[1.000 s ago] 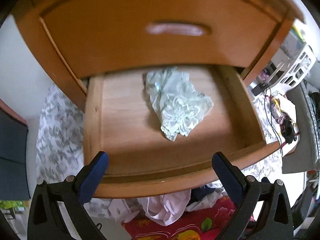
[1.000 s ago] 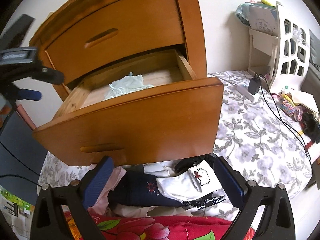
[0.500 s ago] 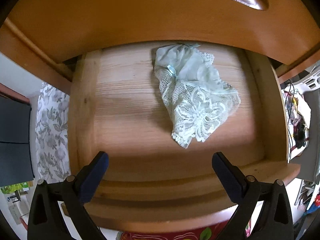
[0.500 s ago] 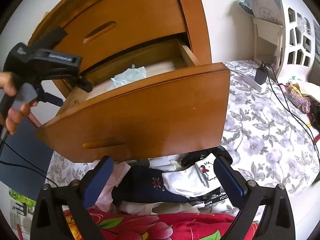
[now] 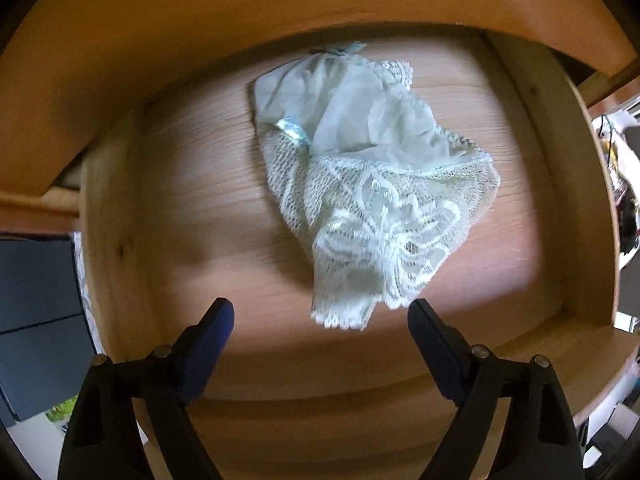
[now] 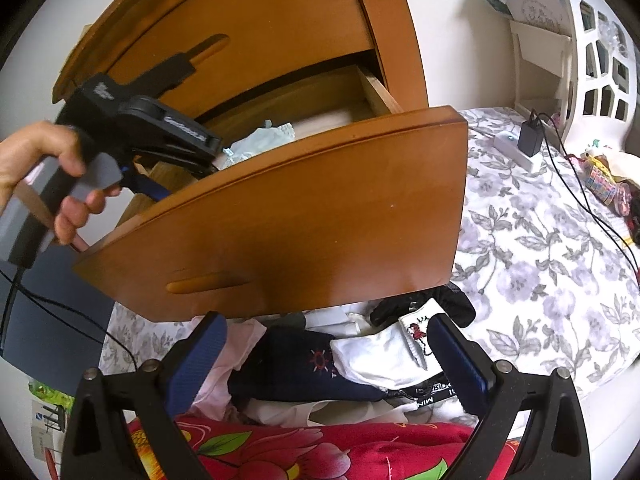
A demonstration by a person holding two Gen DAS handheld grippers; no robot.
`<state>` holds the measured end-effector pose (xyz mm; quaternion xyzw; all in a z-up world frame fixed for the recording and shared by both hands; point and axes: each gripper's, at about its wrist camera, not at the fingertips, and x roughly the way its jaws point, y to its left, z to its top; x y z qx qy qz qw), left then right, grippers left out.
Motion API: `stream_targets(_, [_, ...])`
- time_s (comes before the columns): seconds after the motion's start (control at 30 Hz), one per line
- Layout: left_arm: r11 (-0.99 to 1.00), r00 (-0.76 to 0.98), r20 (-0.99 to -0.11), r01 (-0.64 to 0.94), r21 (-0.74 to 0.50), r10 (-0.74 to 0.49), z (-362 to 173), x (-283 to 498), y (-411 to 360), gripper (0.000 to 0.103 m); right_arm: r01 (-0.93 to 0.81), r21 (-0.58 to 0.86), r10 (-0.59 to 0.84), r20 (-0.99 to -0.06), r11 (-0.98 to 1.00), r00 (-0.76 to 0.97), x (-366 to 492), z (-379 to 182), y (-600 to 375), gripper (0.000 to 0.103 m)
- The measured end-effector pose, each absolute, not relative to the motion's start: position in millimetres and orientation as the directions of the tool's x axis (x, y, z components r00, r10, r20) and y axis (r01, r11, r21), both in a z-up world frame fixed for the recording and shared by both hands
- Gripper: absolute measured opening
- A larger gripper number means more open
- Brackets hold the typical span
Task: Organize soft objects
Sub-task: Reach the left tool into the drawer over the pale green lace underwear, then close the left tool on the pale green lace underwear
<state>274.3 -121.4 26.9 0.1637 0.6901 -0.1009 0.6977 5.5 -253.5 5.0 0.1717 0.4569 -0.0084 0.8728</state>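
A pale mint lace garment (image 5: pixel 372 188) lies crumpled on the floor of the open wooden drawer (image 5: pixel 120 248). My left gripper (image 5: pixel 320 312) points straight down into the drawer just in front of the lace hem; its jaws are closing, with only the hem's tip between them and no pad touching it. In the right wrist view a hand holds that left gripper (image 6: pixel 144 128) over the drawer, where the lace garment (image 6: pixel 256 142) peeks out. My right gripper (image 6: pixel 328 344) is open above a pile of clothes: a navy garment (image 6: pixel 304 368), white socks (image 6: pixel 384 356), pink cloth (image 6: pixel 240 344).
The drawer's curved front (image 6: pixel 304 216) juts out over the clothes pile. A red floral fabric (image 6: pixel 304 452) lies nearest me. A floral bedsheet (image 6: pixel 536 272) carries a charger (image 6: pixel 530 138) and cables. A white lattice shelf (image 6: pixel 592 68) stands at the back right.
The left gripper has dropped into the drawer toward the lace garment, and its jaws have narrowed. The right gripper has stayed over the clothes pile.
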Motion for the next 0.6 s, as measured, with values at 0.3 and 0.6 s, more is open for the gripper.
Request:
stream_targets(0.3, [0.908,-0.004,-0.992,0.405,0.112,0.124,8,305,-148,0.089,0.163,0.314,0.169,-0.800,0.935,0.576,7,2,-254,0.102])
stream_targets(0.6, [0.908,-0.039,-0.995,0.413,0.064,0.088,-8,322,-172,0.077,0.162,0.328,0.182,-0.800,0.931,0.571,9,0,-255,0.102])
